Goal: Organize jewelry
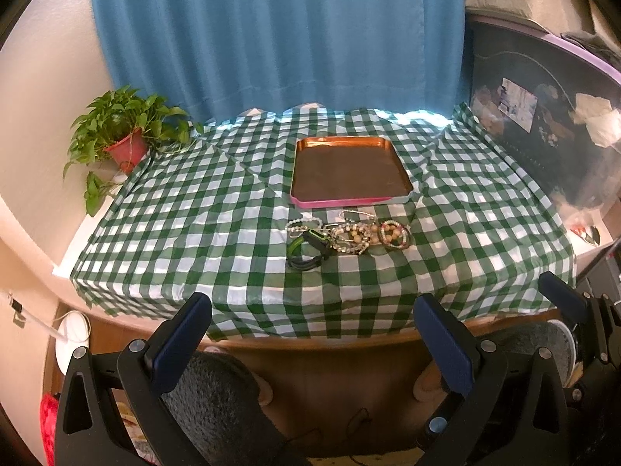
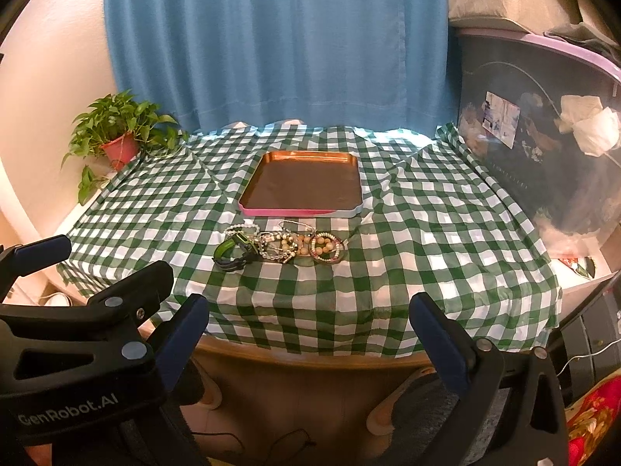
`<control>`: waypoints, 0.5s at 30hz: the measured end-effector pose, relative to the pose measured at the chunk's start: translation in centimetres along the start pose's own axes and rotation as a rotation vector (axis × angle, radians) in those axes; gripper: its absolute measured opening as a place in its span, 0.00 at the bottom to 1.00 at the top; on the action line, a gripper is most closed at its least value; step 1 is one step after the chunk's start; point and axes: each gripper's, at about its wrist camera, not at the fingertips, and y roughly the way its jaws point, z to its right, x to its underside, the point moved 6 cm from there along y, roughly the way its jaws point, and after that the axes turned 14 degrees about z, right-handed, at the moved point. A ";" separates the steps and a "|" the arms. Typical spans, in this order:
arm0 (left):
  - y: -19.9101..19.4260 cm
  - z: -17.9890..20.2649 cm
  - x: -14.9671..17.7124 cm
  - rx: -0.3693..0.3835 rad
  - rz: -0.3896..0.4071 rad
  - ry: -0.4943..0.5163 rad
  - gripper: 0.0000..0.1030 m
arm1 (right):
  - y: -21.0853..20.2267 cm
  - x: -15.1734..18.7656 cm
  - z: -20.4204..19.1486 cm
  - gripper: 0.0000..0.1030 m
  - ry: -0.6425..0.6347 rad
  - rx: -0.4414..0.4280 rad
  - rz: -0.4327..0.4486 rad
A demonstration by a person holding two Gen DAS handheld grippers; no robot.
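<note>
A pile of jewelry lies on the green checked tablecloth: beaded bracelets, a thin chain, and a green and black band at its left end. Just behind it sits an empty copper-coloured tray with a pink front wall. My left gripper is open, held back off the table's near edge, nothing between its fingers. My right gripper is open too, also short of the table, empty. Each gripper shows at the edge of the other's view.
A potted green plant stands at the table's far left corner. A blue curtain hangs behind. A dark storage bin borders the table's right side. The tablecloth is bare left of the jewelry.
</note>
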 end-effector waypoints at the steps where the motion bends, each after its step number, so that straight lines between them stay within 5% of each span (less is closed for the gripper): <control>1: 0.1 -0.1 0.0 0.001 -0.001 0.001 1.00 | 0.0 0.0 -0.1 0.99 0.000 0.000 -0.002; 15: 0.4 -0.1 0.0 0.000 -0.009 0.000 1.00 | 0.8 0.1 0.1 0.99 0.012 -0.006 -0.017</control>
